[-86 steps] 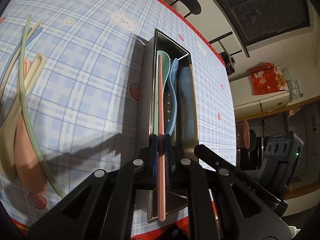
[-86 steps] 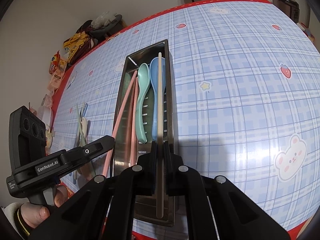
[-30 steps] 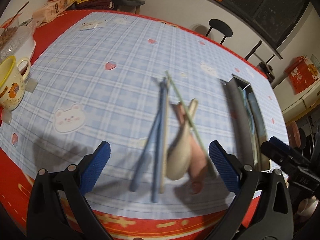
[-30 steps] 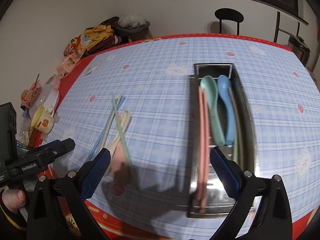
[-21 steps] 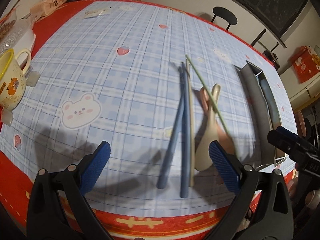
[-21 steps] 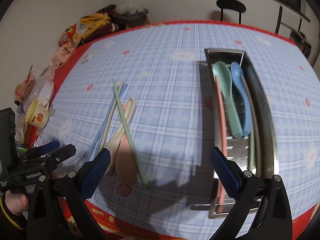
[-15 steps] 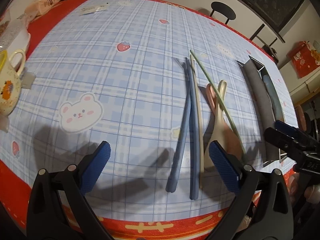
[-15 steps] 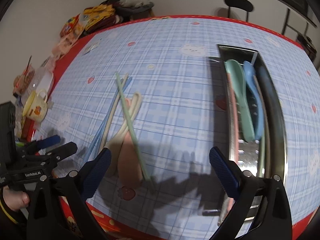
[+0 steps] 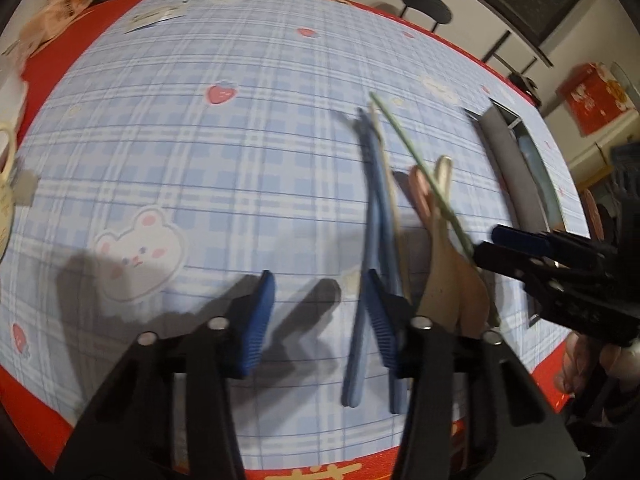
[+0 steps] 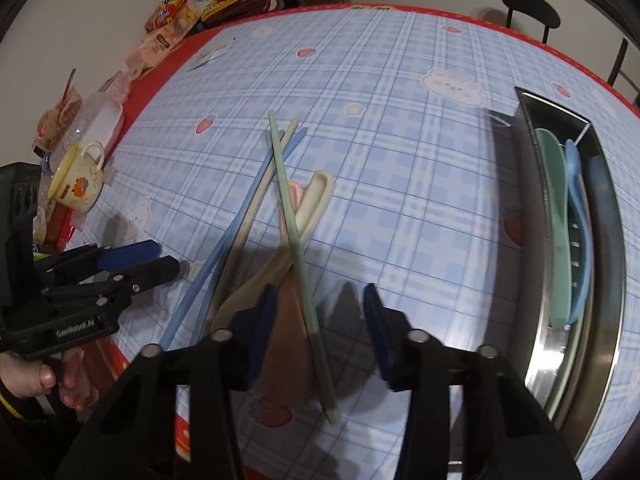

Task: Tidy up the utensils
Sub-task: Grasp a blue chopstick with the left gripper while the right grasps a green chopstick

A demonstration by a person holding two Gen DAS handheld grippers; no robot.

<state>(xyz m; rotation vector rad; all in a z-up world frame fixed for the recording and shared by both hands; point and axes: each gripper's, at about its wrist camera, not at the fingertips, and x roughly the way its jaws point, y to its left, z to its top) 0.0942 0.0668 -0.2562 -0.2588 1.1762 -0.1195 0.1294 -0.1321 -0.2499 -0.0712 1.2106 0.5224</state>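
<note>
Loose utensils lie in a pile on the checked tablecloth: two blue chopsticks [image 9: 374,200], a beige chopstick [image 10: 256,208], a green chopstick [image 10: 296,248], a beige spoon [image 10: 308,208] and a pink spoon [image 10: 288,320]. My left gripper [image 9: 318,312] is open, its right finger beside the blue chopsticks. My right gripper [image 10: 318,328] is open, with the green chopstick's near end between its fingers. A steel tray [image 10: 612,248] at the right holds a green spoon [image 10: 554,216] and a blue spoon [image 10: 578,208].
A yellow mug [image 10: 78,178], a plastic tub [image 10: 96,122] and snack packets [image 10: 180,20] stand along the table's left edge. The red table border runs close below both grippers. A black stool [image 10: 528,10] stands beyond the far edge.
Both grippers have let go of their chopsticks at the tray, swung left to the loose pile, dropped close to the table and narrowed their jaws.
</note>
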